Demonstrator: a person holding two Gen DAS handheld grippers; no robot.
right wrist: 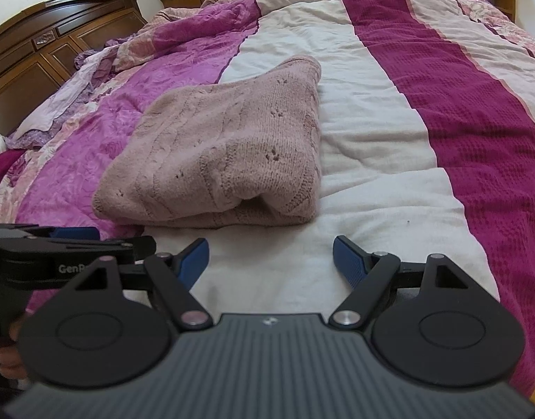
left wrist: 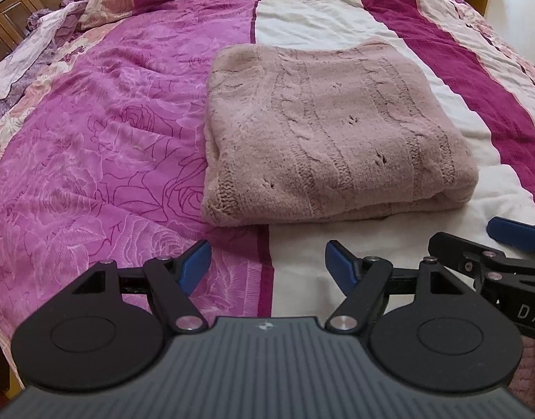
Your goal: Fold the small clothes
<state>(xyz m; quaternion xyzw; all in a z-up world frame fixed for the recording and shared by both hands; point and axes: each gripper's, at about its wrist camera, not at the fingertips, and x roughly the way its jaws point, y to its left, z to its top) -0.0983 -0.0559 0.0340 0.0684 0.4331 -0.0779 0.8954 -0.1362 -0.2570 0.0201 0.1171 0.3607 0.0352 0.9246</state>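
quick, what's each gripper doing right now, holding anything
left gripper: open, empty, short of the folded pink sweater.
right gripper: open, empty, over the white part of the bedspread.

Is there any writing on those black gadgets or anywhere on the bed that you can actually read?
"DA": white letters on the right gripper, cut off by the edge of the left wrist view.
"GenR": white letters on the left gripper, partly hidden in the right wrist view.
Pink knitted sweater and bedspread: no text.
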